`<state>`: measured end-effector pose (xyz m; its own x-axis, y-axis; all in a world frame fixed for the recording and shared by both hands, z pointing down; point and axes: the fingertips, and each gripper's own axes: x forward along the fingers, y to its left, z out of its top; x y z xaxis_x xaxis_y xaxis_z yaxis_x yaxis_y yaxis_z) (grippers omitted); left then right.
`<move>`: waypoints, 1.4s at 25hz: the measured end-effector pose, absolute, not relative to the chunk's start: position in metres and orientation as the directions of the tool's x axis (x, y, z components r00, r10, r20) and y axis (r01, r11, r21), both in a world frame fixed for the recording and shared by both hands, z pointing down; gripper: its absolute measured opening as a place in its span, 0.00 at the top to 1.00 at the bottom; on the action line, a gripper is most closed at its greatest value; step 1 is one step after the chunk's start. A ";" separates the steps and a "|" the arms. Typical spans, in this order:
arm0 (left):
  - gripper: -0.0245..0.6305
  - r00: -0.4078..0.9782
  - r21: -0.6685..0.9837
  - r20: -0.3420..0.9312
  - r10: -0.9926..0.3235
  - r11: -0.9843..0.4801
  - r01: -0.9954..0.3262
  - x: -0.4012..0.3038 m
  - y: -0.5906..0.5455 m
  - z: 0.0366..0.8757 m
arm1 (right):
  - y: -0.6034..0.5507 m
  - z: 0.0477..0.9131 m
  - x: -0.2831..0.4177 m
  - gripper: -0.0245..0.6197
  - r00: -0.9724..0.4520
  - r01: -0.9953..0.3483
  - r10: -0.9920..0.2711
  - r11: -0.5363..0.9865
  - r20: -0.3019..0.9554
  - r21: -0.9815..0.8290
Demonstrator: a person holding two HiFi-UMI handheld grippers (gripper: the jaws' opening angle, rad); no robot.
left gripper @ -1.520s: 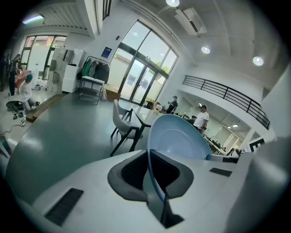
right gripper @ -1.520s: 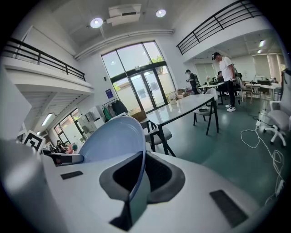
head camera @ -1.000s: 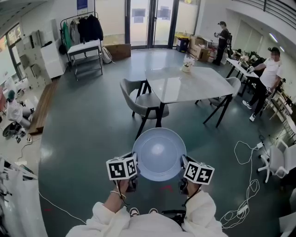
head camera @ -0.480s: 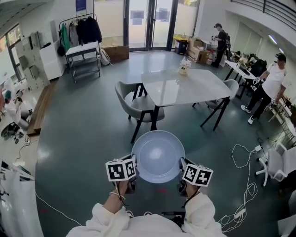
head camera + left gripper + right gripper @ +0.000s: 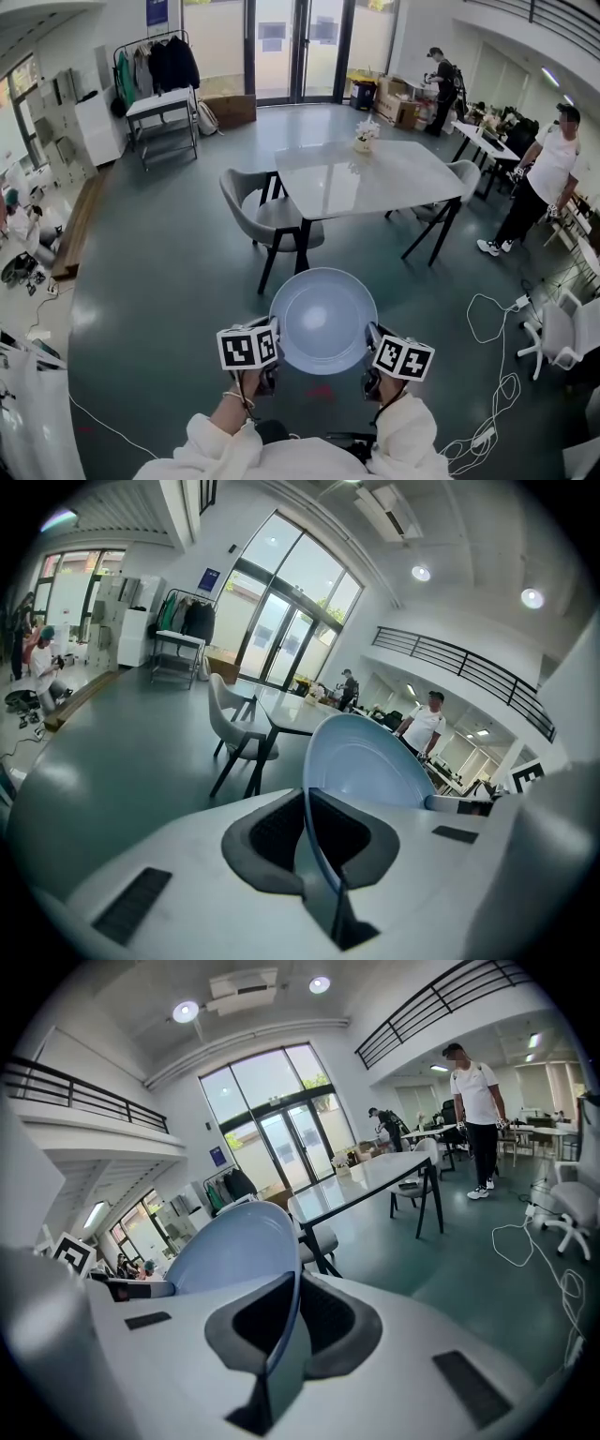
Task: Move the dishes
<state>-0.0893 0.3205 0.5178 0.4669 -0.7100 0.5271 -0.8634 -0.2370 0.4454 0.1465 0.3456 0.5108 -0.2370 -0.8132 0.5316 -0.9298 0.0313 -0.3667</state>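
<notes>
- You clamp the left gripper [image 5: 272, 354] and right gripper [image 5: 369, 356] on opposite rims of the pale blue plate [image 5: 322, 319], so it sits level.
- It hangs over the floor [image 5: 169, 281], short of the table [image 5: 375, 178], probably its destination.

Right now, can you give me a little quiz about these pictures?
1. True or false: the left gripper and the right gripper both have their jaws shut on the pale blue round plate.
2. What stands on the glossy grey rectangular table? A) a small flower arrangement B) a laptop C) stacked bowls
3. Fill in: each gripper pinches the plate's ____.
Key: 1 true; 2 A; 3 rim.
</notes>
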 end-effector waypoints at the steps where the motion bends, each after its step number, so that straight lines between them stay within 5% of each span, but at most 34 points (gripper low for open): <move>1: 0.93 0.464 0.442 0.532 -0.708 -0.235 -0.865 -0.088 0.319 0.519 | 0.344 0.513 0.148 0.85 -0.239 -0.928 -0.811 0.029 0.534 -0.372; 35: 0.93 0.471 0.484 0.517 -0.714 -0.210 -0.849 -0.093 0.111 0.517 | 0.133 0.499 0.143 0.85 -0.238 -0.944 -0.805 0.060 0.543 -0.325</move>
